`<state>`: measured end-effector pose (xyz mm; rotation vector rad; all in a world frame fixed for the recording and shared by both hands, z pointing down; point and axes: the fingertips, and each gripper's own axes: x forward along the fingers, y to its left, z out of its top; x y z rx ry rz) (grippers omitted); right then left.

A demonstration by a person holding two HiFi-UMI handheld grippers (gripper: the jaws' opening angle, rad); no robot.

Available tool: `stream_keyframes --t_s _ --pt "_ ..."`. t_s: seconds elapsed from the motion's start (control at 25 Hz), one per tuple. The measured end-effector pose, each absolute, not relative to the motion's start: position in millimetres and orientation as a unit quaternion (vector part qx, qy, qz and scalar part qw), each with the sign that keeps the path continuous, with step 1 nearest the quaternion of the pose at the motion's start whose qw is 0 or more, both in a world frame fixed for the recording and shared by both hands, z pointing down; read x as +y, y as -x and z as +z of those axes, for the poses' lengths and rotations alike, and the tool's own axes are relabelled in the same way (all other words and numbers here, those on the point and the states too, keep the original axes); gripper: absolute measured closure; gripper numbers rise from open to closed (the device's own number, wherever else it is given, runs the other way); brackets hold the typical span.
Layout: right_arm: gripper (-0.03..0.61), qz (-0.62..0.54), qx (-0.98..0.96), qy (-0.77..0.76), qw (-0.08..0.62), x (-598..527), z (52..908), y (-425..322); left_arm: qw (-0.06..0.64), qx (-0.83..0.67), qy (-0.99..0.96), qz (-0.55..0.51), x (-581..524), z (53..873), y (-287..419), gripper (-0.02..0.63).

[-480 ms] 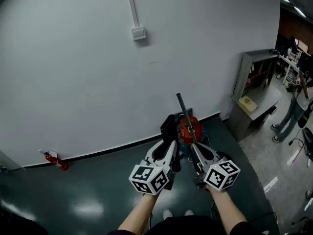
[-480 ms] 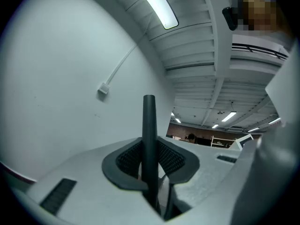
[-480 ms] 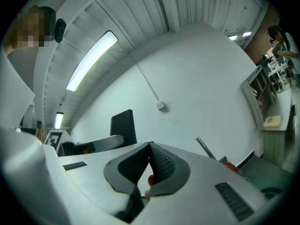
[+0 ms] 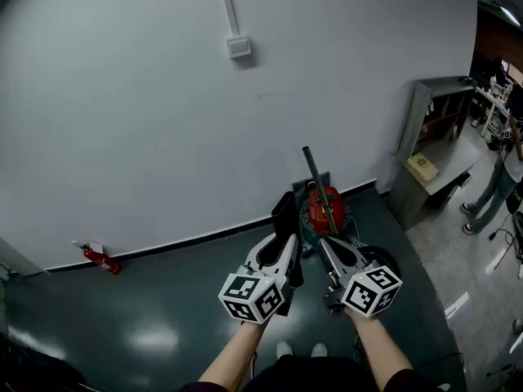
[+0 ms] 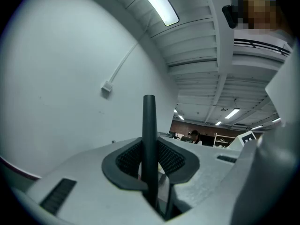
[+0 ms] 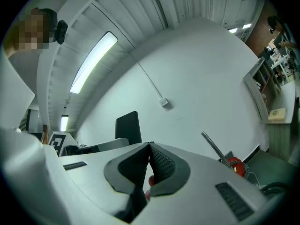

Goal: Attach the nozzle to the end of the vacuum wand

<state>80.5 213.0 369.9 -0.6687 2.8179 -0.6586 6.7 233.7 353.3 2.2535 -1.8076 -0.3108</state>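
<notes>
My left gripper [image 4: 285, 237] is shut on a flat black nozzle [image 4: 284, 209], which stands upright out of its jaws; in the left gripper view the nozzle [image 5: 149, 139] shows edge-on between the pads. My right gripper [image 4: 324, 242] is shut with nothing in it, its pads [image 6: 159, 159] meeting. Just beyond both grippers a red vacuum canister [image 4: 325, 206] sits on the floor by the wall. Its metal wand [image 4: 313, 172] leans up to the left with a bare top end. In the right gripper view the wand [image 6: 214, 148] is at the right and the nozzle [image 6: 128, 127] at the left.
A black hose [image 4: 381, 260] coils on the dark floor right of the canister. A grey shelf unit [image 4: 428, 129] stands at the right, with a person [image 4: 497, 178] beyond it. A red fire extinguisher [image 4: 101, 260] lies by the wall at the left. The white wall [image 4: 163, 121] is close ahead.
The head view has shifted slightly, so the wand and canister sit a little higher and further right. Both grippers keep their places and grips.
</notes>
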Motion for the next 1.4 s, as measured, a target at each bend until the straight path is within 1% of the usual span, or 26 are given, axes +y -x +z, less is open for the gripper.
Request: stream_keyframes --t_s 0.32,0.64,1.0,1.24,1.4 --pt "0.561 -0.235 0.943 0.222 0.081 214 379 -76 0.122 -0.622 -0.768 -0.091 236 363 -3 0.528" --pt "0.56 -0.243 0.94 0.226 0.077 220 388 -49 0.127 -0.622 -0.768 -0.084 240 370 24 0.528" --pt "0.561 -0.258 0.927 0.262 0.076 217 399 -32 0.144 -0.598 -0.785 -0.078 236 380 47 0.528" --pt "0.561 -0.266 0.92 0.28 0.07 213 408 -33 0.157 -0.588 -0.79 -0.081 229 389 52 0.528" --pt "0.561 -0.265 0.92 0.279 0.079 205 409 -35 0.16 -0.583 -0.792 -0.084 219 394 50 0.528"
